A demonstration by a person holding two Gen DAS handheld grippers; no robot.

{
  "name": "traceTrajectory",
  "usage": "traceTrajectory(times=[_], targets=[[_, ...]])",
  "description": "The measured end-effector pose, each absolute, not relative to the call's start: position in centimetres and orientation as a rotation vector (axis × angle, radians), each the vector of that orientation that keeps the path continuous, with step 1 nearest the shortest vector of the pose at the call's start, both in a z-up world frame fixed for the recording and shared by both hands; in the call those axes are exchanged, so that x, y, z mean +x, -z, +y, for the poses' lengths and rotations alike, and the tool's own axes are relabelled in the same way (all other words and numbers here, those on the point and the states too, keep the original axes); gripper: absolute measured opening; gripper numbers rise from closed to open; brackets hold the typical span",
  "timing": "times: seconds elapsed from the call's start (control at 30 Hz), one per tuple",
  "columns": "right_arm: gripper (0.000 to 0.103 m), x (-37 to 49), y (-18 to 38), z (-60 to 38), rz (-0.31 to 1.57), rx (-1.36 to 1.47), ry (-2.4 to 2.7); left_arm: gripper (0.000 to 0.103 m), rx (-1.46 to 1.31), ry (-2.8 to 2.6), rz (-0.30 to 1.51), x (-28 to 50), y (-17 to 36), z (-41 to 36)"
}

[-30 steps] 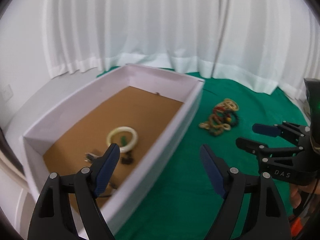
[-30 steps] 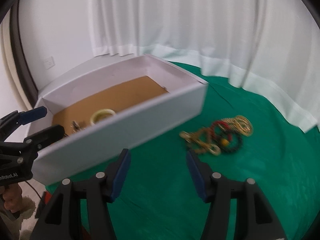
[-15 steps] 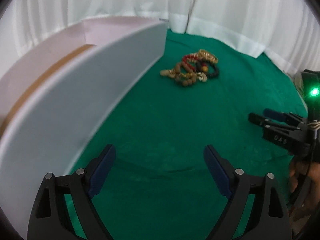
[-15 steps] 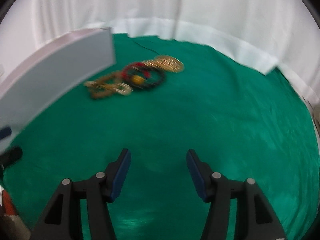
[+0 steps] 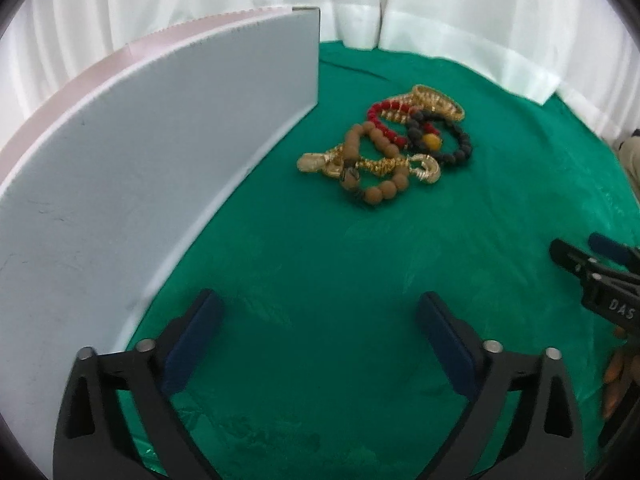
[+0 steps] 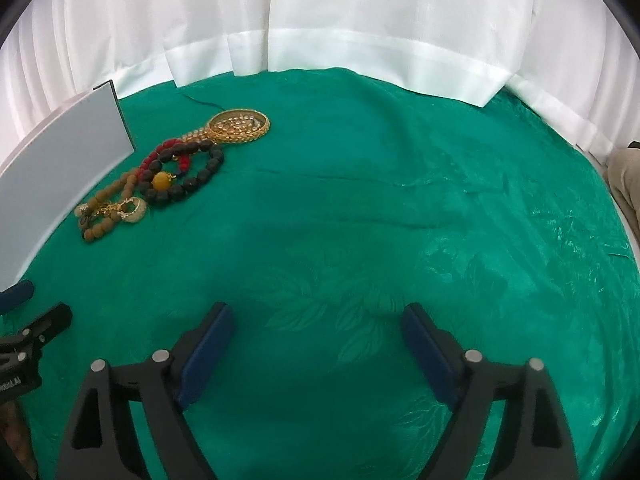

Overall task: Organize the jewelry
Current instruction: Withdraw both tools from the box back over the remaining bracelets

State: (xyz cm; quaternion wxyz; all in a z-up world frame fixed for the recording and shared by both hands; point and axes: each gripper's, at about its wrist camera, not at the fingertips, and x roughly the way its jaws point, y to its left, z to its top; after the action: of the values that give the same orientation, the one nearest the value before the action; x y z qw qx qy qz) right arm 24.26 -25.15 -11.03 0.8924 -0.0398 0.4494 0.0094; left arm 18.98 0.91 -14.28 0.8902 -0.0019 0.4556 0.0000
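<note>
Your left gripper [image 5: 318,328] is opening, fingers wide, nothing between them, only green cloth [image 5: 360,280] below. Your right gripper [image 6: 316,340] is opening too, fingers wide and empty. The jewelry [image 5: 388,148] lies in a tangled heap well ahead of your left fingers, ahead and left of your right, just beside the box [image 5: 140,184]. The box's inside is hidden behind its wall.
</note>
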Motion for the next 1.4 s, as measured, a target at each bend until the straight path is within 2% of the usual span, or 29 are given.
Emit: traceTrajectory(times=[1.4], targets=[[0.089,24.13,10.87,-25.26,0.933,-0.08,-0.022,0.103,-0.009,0.001,0.95,18.92,14.33,1.37]])
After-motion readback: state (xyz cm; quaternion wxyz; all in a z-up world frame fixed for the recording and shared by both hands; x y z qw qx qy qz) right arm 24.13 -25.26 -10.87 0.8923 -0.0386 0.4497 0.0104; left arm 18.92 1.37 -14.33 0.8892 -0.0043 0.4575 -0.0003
